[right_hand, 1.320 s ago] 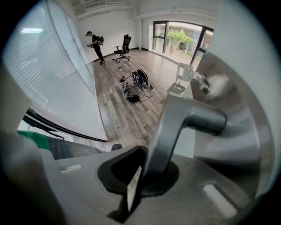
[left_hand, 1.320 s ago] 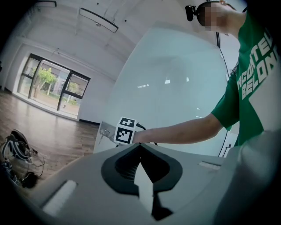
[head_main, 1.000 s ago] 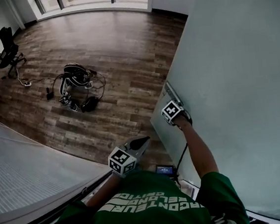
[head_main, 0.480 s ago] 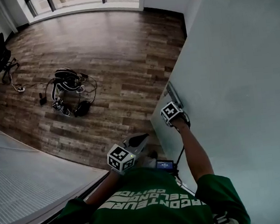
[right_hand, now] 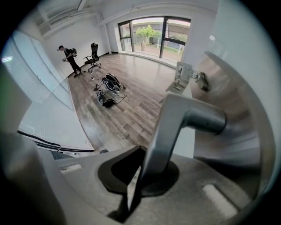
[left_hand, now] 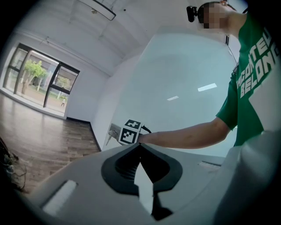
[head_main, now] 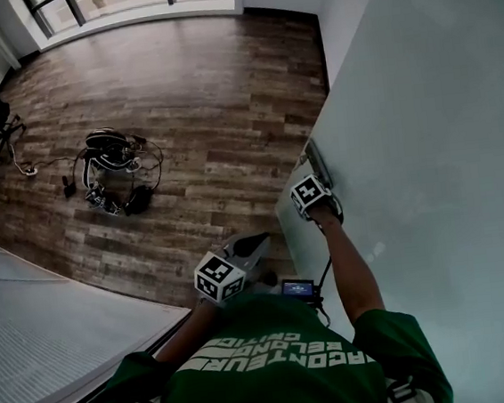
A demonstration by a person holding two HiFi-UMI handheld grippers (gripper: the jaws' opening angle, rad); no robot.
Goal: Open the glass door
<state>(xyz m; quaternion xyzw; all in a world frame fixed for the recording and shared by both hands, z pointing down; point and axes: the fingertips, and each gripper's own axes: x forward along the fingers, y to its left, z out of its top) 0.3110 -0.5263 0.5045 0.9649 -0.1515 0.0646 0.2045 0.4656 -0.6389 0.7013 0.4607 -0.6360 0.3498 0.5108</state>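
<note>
**A:** What is the right tool doing?

**B:** Its dark jaws are pinching the door handle. That is a smooth lever of brushed metal, bending through a rounded elbow.

**A:** And where is the glass door standing?

**B:** It is filling the right side of the head view as a flat, pale, frosted pane. The handle is sitting near its free edge, just beside the person's outstretched arm.

**A:** How is the left tool looking?

**B:** Its matte grey jaws are pressing together on nothing. It is hanging in front of the green shirt, above the streaky wood-plank floor.
</note>
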